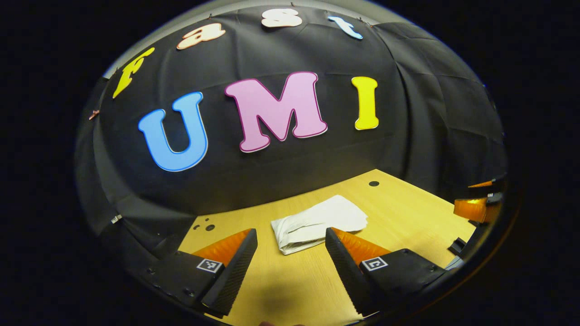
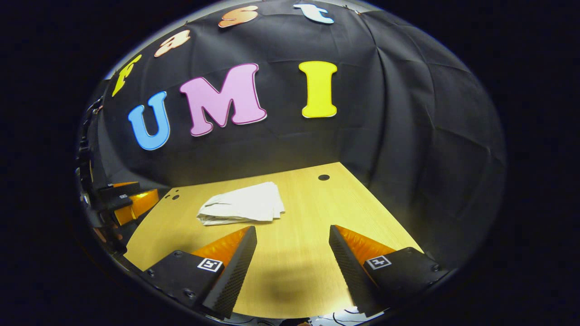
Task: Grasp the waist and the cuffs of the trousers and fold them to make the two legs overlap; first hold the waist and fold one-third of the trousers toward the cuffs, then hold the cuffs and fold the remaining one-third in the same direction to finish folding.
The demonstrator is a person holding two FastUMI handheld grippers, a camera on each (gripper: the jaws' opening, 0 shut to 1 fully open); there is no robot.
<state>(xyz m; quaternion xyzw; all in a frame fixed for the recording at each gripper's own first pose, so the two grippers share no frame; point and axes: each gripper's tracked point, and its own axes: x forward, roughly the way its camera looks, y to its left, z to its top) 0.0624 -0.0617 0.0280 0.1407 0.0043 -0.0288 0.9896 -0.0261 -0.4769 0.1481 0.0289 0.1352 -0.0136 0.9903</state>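
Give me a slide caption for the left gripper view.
Open left gripper hovers over the wooden table, facing white trousers already folded into a compact bundle.

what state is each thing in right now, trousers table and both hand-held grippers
trousers: folded into a small bundle, lying flat on the table, not held
table: bears just the trousers in its middle
left hand-held gripper: open, above the table, short of the trousers
right hand-held gripper: open, holding nothing, apart from the trousers
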